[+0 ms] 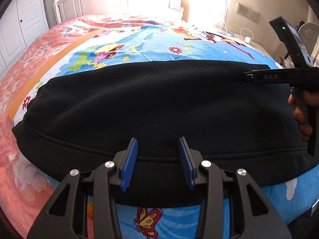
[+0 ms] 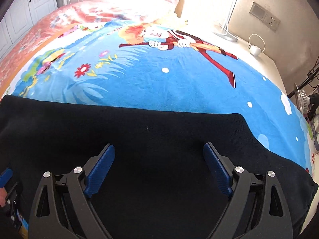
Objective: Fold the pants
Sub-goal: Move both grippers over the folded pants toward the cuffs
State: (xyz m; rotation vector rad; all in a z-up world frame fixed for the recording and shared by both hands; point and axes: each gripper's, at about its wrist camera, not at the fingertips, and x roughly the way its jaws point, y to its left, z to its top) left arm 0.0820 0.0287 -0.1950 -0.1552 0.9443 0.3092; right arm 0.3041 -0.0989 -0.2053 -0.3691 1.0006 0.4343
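Pants (image 2: 149, 139) cut off left, below.

Left gripper (image 1: 157, 149): black skeletal linkage arms with triangular cut-outs, round silver pivot screws, ribbed blue pads (image 1: 129, 163). Right gripper (image 2: 159, 157): identical construction. Seen from the left wrist, its black body bears white lettering, apparently "DAS", and a green indicator light.

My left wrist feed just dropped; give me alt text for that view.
Black pants lie spread flat across a cartoon-print bedsheet, with the left gripper over their near seam, jaws part open and pinching nothing. The right gripper, held in a hand, reaches in from the right edge.
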